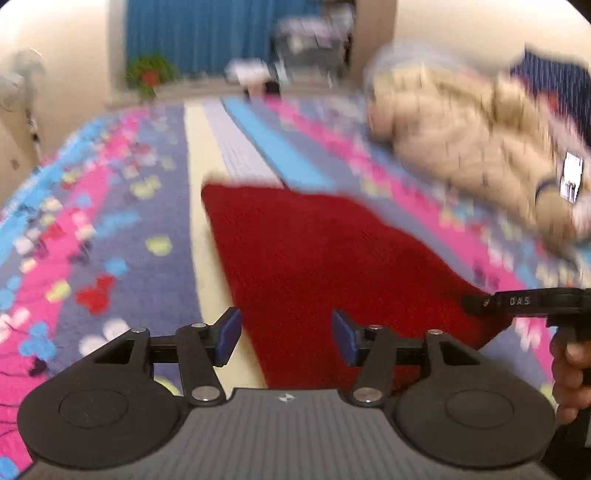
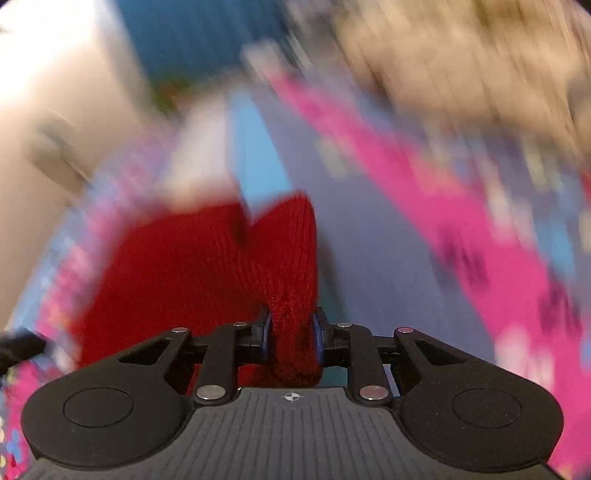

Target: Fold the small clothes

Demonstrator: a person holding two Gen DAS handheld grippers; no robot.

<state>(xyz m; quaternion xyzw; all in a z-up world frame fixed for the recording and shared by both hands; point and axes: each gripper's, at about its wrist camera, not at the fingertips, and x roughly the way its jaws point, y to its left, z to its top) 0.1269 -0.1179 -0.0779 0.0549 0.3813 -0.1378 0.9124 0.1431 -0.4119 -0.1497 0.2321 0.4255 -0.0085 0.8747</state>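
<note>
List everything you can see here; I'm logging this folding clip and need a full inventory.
red knit garment: one, dark red, lying on the bed, one edge bunched in the right gripper
bedspread: one, pink, blue and purple pattern, covering the bed
beige clothes pile: one, tan, blurred, far right of the bed
curtain: one, blue, back wall
potted plant: one, green with red, below the curtain
fan: one, white, far left
left gripper: black with blue pads, open above the garment
right gripper: black, shut on the garment
hand: one, holding the right gripper's handle
</note>
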